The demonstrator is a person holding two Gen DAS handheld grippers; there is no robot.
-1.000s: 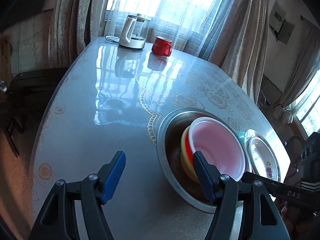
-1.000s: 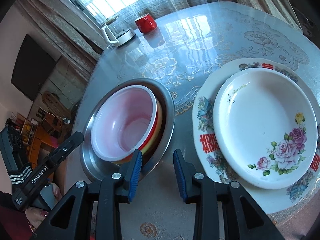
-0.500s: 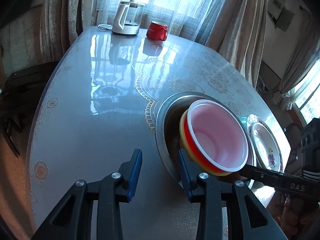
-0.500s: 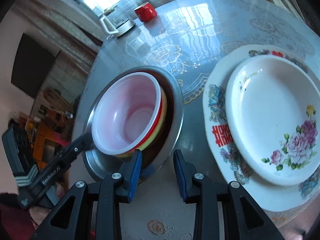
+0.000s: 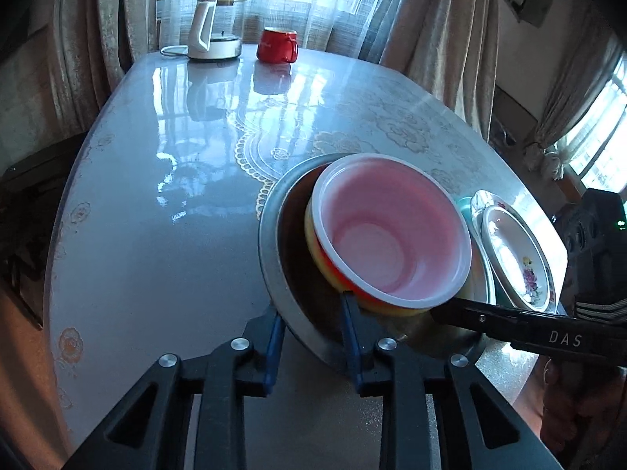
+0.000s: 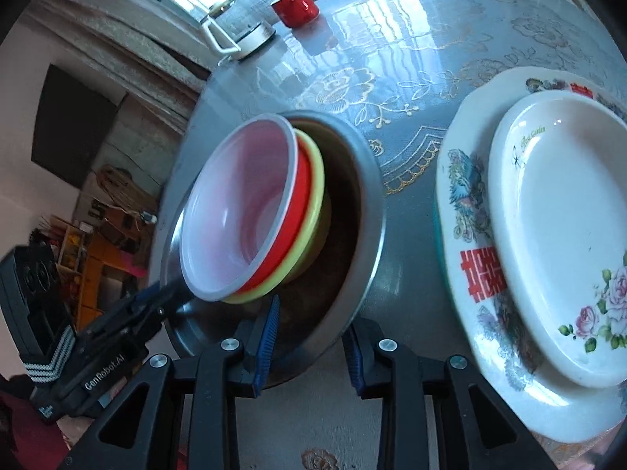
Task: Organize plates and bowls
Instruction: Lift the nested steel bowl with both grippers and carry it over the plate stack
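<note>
Bowls (image 6: 250,211) — 3 nested — beside 2 stacked plates (image 6: 556,235).

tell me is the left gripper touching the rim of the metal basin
Touching. In the left wrist view the left gripper straddles the near rim of the metal basin, with one finger outside the wall and one inside, both pressed against it.

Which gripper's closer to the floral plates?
Right. The right gripper straddles the metal basin rim beside the floral plates; the left gripper grips the rim's far side.

Three nested bowls (image 6: 250,211), two stacked plates (image 6: 556,235), one mug (image 5: 276,45), one kettle (image 5: 209,31).
</note>
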